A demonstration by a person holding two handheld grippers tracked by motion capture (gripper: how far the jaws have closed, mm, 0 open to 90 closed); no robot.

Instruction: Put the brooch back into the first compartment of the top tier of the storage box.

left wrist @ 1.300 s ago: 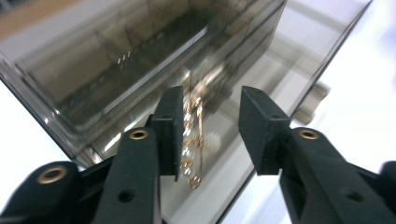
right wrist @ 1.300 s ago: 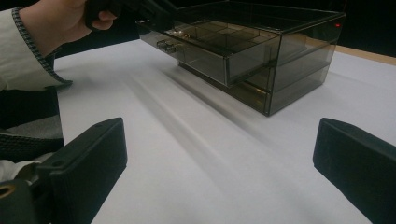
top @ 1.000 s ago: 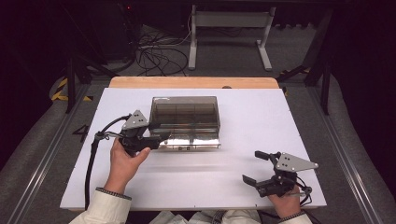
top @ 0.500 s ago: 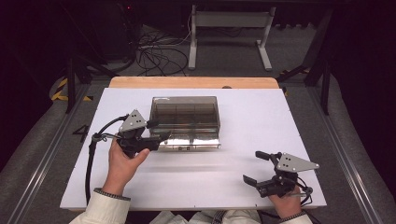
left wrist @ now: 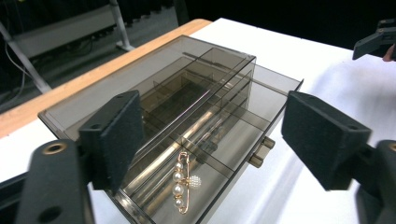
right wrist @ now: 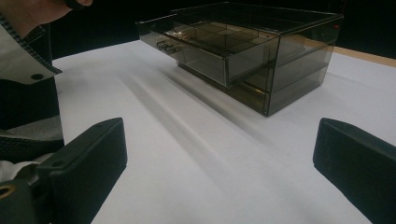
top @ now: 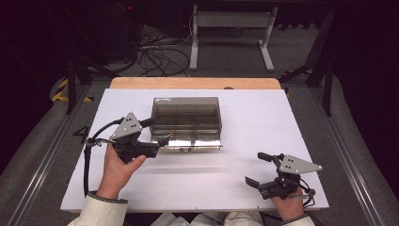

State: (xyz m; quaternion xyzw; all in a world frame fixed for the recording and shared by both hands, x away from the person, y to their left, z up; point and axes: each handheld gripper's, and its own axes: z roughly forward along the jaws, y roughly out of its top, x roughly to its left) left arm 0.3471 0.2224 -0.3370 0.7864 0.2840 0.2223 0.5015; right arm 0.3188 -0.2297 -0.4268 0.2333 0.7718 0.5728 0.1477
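I held the left gripper (top: 159,133), jaws spread, over the pearl brooch (left wrist: 181,186) lying in the smoky drawer box's (top: 187,115) pulled-out drawer (left wrist: 219,154); my right gripper (top: 257,168) hovered released, well apart.

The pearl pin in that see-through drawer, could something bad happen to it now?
Maybe. The gold safety pin with white pearls lies loose in the pulled-out drawer of the smoky clear plastic box, right below the open left hand-held gripper. Its wide jaws might bump the drawer wall or push the pin aside. The light box could also slide on the white table, since nothing holds it.
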